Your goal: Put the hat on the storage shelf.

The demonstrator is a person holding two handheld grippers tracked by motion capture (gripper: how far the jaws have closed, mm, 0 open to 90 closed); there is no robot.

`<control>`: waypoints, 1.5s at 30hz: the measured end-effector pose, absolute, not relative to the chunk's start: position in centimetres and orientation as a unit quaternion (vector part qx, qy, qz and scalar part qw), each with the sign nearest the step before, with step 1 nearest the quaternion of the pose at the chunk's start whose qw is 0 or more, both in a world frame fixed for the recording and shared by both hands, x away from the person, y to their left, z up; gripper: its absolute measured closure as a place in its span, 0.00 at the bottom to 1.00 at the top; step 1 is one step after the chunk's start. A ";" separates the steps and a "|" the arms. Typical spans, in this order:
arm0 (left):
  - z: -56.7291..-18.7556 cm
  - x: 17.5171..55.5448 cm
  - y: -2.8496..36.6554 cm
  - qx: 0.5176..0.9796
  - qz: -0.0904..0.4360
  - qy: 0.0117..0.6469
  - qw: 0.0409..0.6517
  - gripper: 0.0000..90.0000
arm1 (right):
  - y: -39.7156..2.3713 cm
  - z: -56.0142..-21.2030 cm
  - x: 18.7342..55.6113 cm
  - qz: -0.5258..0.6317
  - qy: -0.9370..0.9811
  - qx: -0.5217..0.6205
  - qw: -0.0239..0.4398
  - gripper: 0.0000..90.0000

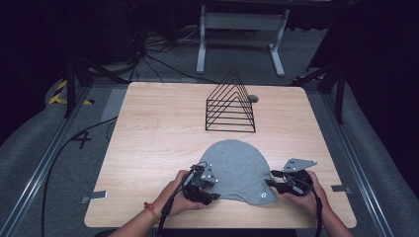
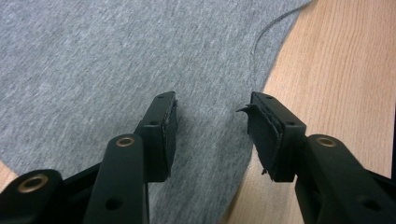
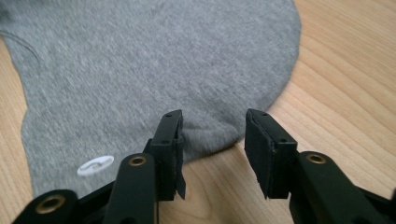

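Grey knit cap (image 1: 236,168) is lying flat on the near half of the wooden bench (image 1: 158,128), its rounded crown pointing away toward the far edge, its straight brim running crosswise along the near side. Long axis looks roughly front to back, though the shape is nearly as wide as deep. A small white oval logo (image 1: 263,196) is showing near the brim's right corner.

Left tongs (image 1: 211,190) are hovering at the cap's near-left corner. In the left gripper view the jaws are standing partly apart over the grey fabric (image 2: 116,60), one over cloth, the other by the cloth's edge; pads are not pressing on it.

Right tongs (image 1: 271,183) are sitting just beside the cap's right edge, jaws likewise part-open, the hem (image 3: 219,140) lying ahead of the gap, nothing gripped.

A black wire rack (image 1: 230,106) is standing well behind the cap. Nothing is lying between tongs and cap.
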State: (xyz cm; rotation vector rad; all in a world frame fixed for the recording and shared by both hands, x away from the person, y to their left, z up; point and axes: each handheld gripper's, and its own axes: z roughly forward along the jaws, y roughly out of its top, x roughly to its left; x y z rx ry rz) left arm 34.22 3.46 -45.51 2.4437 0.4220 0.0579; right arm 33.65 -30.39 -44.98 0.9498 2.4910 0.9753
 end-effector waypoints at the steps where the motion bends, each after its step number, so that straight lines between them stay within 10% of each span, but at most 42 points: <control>1: -45.4 34.3 3.6 0.932 0.023 0.166 0.322 0.56 | -30.5 -44.9 33.6 0.340 0.866 0.333 0.151 0.62; 12: -44.0 37.8 7.1 0.911 0.105 0.197 0.347 0.50 | -30.6 -44.6 34.3 0.347 0.852 0.355 0.165 0.58; 36: -46.6 45.0 6.7 0.890 0.091 0.268 0.356 0.41 | -28.0 -45.7 39.2 0.330 0.853 0.379 0.143 0.43; 45: -46.7 43.8 6.2 0.894 0.082 0.251 0.363 0.42 | -27.8 -45.7 38.6 0.333 0.858 0.364 0.144 0.60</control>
